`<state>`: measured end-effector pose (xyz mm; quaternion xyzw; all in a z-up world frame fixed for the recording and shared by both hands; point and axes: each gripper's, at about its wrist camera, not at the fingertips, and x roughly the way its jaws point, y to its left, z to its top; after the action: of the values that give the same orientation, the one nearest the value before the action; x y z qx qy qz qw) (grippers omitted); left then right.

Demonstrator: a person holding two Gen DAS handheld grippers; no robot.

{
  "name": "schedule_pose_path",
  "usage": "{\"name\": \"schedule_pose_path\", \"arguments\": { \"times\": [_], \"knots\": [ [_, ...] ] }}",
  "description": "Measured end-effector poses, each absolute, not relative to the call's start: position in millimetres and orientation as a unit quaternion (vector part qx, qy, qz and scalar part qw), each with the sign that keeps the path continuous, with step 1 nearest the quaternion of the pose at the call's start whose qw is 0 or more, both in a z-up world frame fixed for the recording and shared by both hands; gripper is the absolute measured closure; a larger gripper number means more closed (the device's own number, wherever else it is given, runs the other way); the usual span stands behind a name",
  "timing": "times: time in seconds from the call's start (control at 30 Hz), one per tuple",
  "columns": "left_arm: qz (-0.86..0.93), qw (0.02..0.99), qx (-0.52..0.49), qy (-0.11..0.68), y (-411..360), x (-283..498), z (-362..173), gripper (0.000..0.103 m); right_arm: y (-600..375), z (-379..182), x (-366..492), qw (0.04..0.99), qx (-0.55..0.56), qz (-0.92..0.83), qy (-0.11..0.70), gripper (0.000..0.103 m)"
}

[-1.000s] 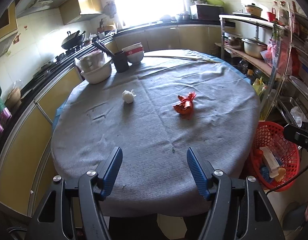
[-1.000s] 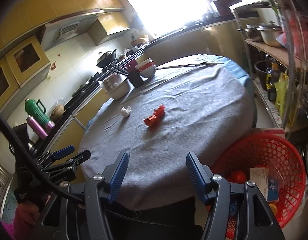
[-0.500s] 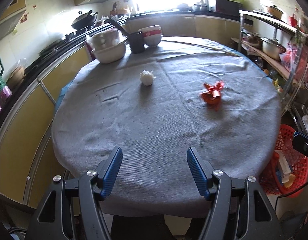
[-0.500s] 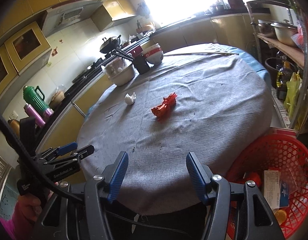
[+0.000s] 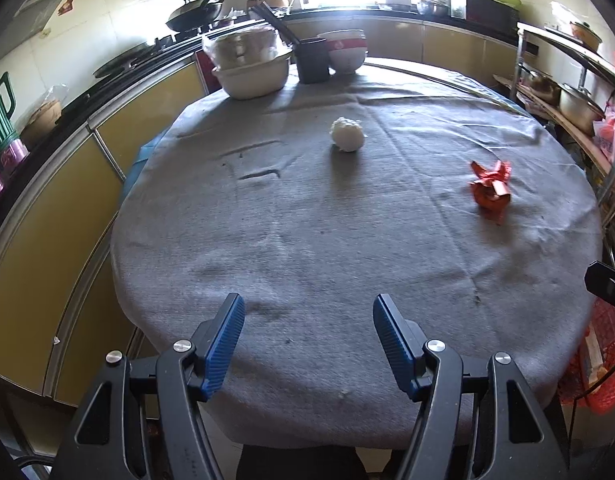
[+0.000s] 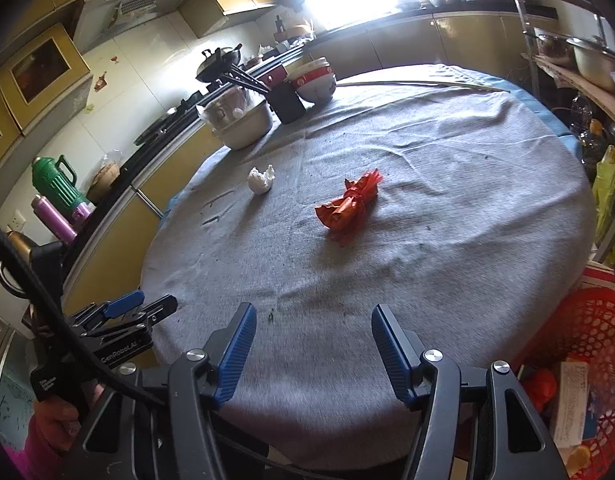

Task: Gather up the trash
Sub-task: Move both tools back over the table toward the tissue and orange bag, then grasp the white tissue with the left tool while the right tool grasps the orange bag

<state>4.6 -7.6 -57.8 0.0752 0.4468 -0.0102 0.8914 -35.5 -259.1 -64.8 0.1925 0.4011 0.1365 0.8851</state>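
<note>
A crumpled white paper ball point(image 5: 347, 134) and a crumpled red wrapper point(image 5: 490, 187) lie apart on the round table with a grey cloth point(image 5: 307, 240). Both show in the right wrist view too: the white ball point(image 6: 261, 179) and the red wrapper point(image 6: 347, 205). My left gripper point(image 5: 309, 320) is open and empty over the table's near edge, well short of the white ball. My right gripper point(image 6: 311, 326) is open and empty over the near edge, short of the red wrapper. The left gripper also shows in the right wrist view point(image 6: 139, 308).
A red mesh basket point(image 6: 587, 380) holding trash stands on the floor right of the table. Bowls point(image 5: 251, 68), a dark cup point(image 5: 313, 60) and a red-banded bowl point(image 5: 345, 50) stand at the table's far edge. A shelf rack point(image 5: 563, 92) stands on the right, counters on the left.
Both grippers have moved forward and lower toward the table; the white ball and red wrapper look closer. Both stay open. Nothing on the table has moved.
</note>
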Motion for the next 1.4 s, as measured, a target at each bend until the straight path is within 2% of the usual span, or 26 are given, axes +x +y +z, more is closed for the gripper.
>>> {"name": "schedule_pose_path", "arguments": {
  "times": [0.47, 0.77, 1.13, 1.27, 1.4],
  "knots": [
    [-0.007, 0.889, 0.051, 0.456, 17, 33, -69, 0.036, -234, -63, 26, 0.891, 0.163, 0.105, 0.410, 0.039],
    [0.001, 0.885, 0.054, 0.462, 25, 53, -75, 0.036, -246, -79, 73, 0.878, 0.203, 0.063, 0.430, 0.039],
    [-0.020, 0.892, 0.073, 0.445, 10, 109, -54, 0.035, -250, -94, 106, 0.870, 0.214, 0.049, 0.442, 0.040],
    [-0.050, 0.890, 0.055, 0.451, 1, 142, -51, 0.035, -242, -99, 111, 0.876, 0.188, 0.052, 0.441, 0.053],
    [-0.070, 0.884, 0.035, 0.461, -10, 175, -55, 0.035, -232, -105, 110, 0.884, 0.146, 0.059, 0.439, 0.057]
  ]
}}
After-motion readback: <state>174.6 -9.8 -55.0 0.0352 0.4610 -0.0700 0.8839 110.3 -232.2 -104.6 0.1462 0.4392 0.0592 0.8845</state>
